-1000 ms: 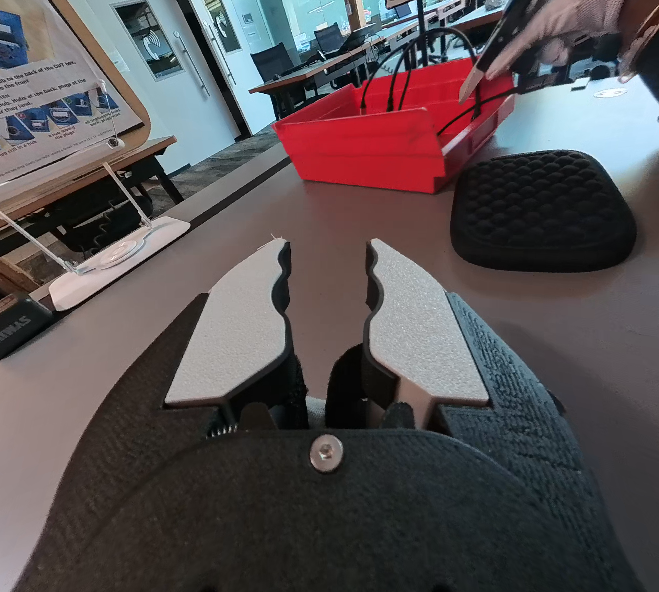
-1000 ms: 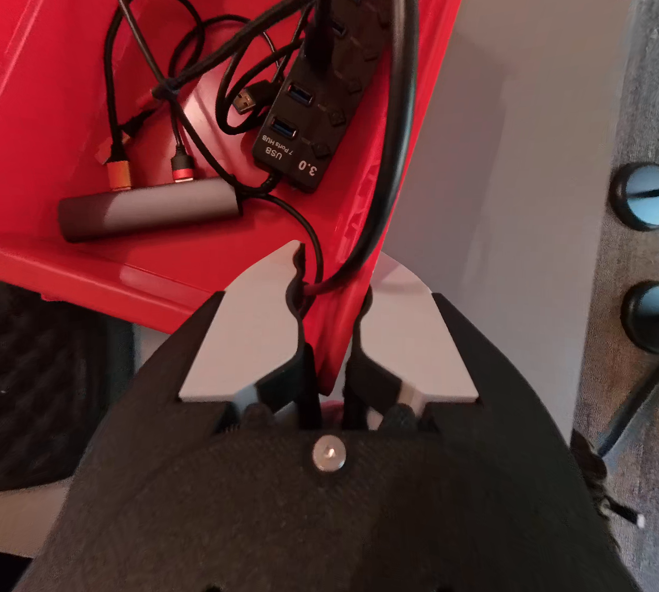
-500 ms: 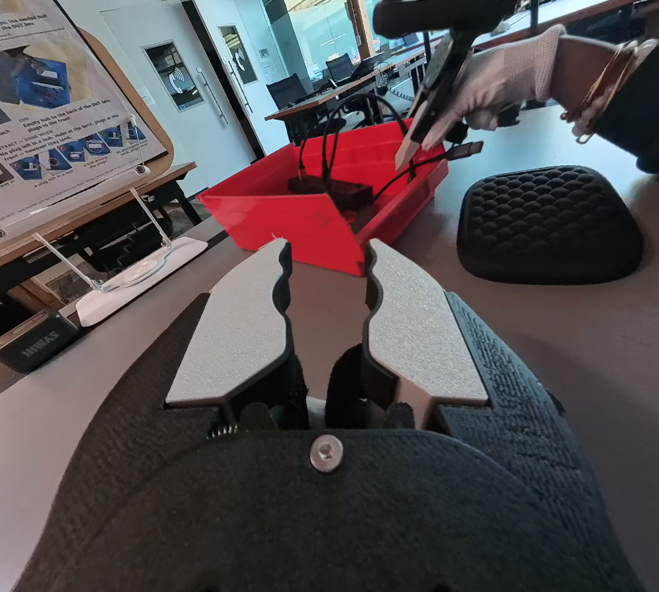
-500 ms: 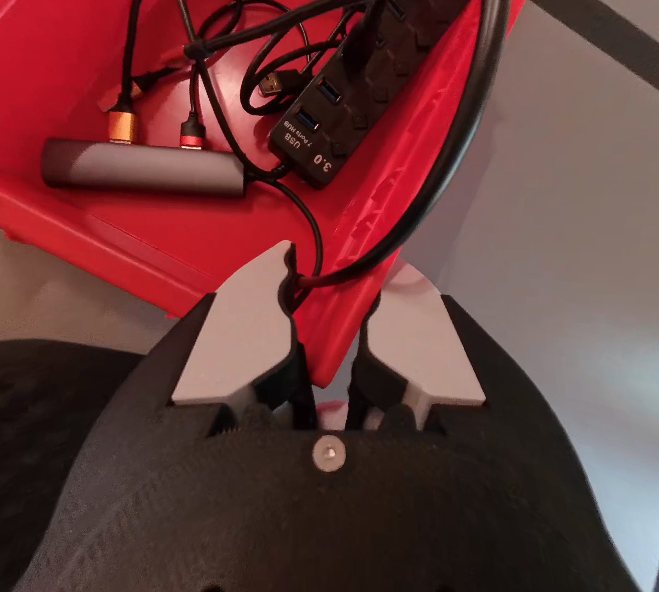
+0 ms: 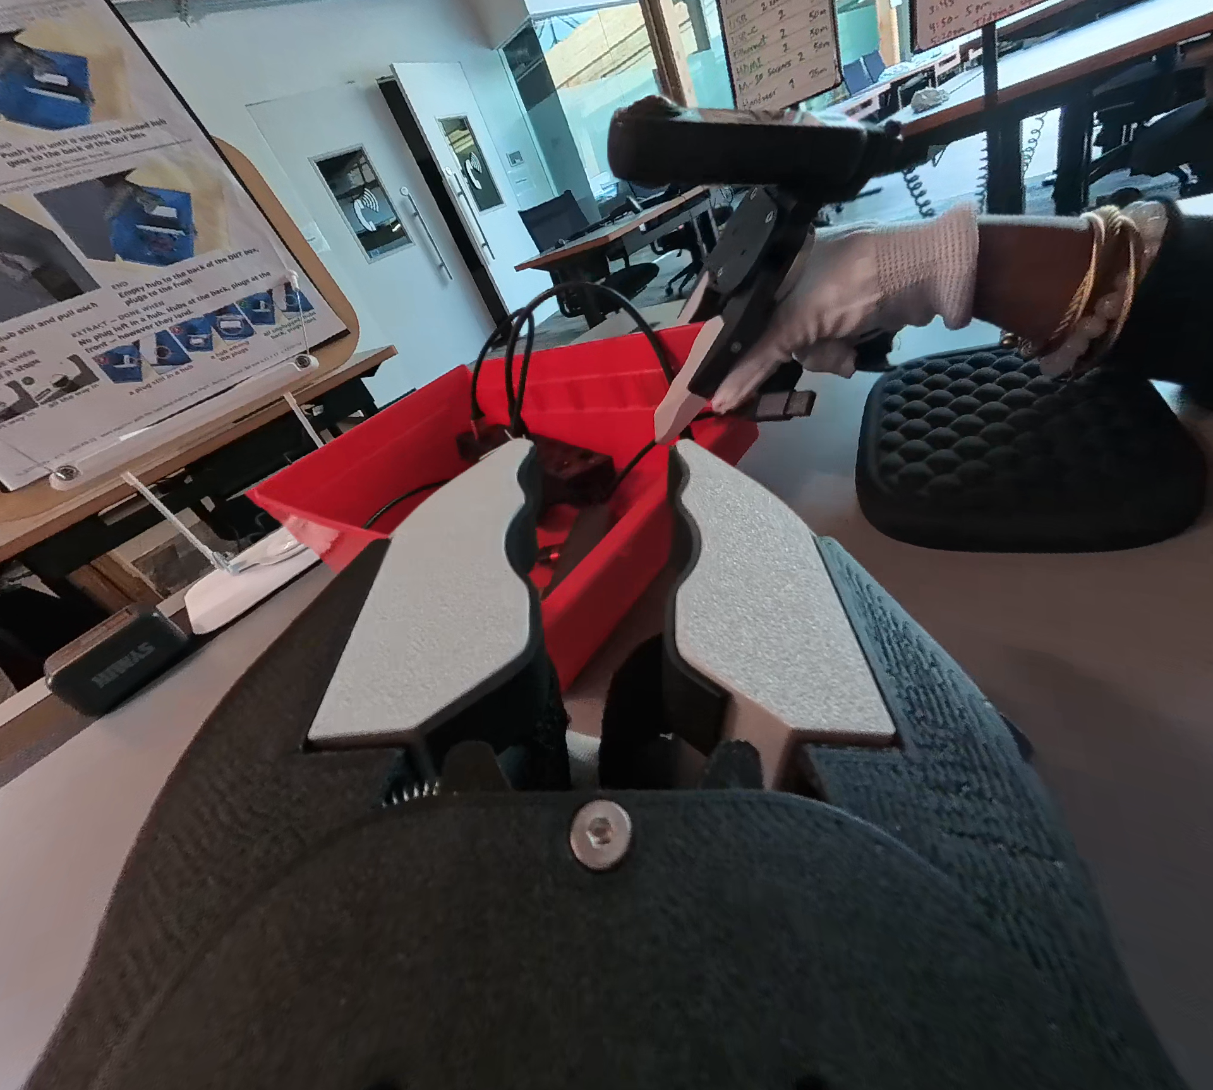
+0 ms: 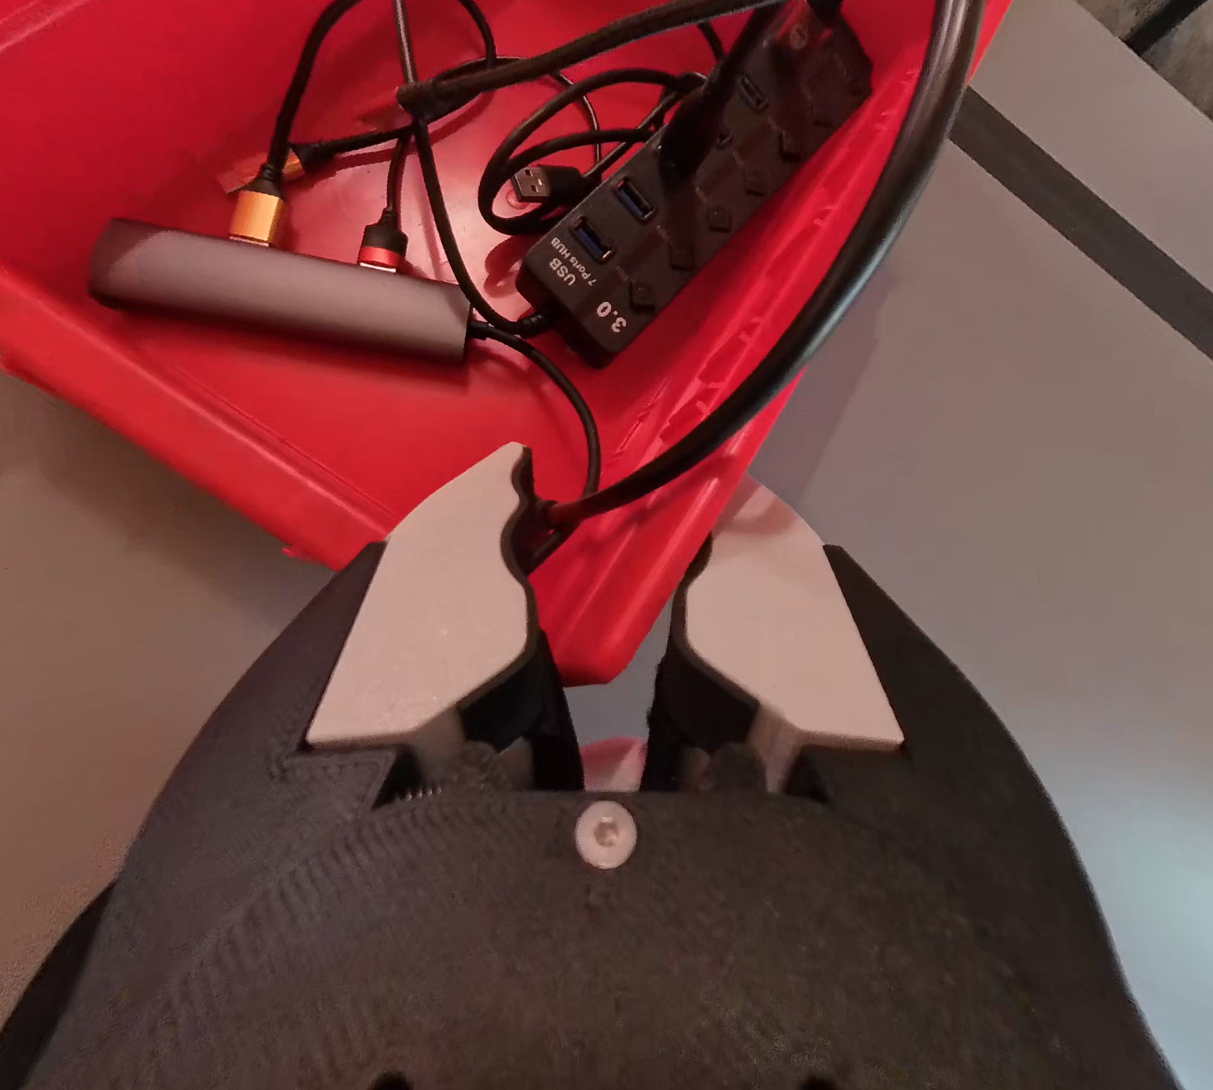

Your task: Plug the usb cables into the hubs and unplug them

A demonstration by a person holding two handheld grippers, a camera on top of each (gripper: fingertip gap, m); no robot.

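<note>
Change: red bin (image 6: pixel 328 415) now sits nearer left tongs (image 5: pixel 600 468), which gape empty.
Right tongs (image 6: pixel 646 481): clamping black cable (image 6: pixel 919 245), dragging bin closer.

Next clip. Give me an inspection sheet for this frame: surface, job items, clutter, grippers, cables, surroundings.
Surface: grey table; a red bin stands on it.
Job's things: grey hub and black hub lie in the bin; gold plug and red plug sit in the grey hub.
Clutter: black pad beside the bin; small black box and sign stand at the table edge.
Grippers: left gripper open, empty, facing the bin; right gripper straddles the bin's wall, grip unclear.
Cables: thick black cable loops over the bin wall to the right gripper; loose plug lies beside the black hub.
Surroundings: whiteboards, desks and chairs behind.
</note>
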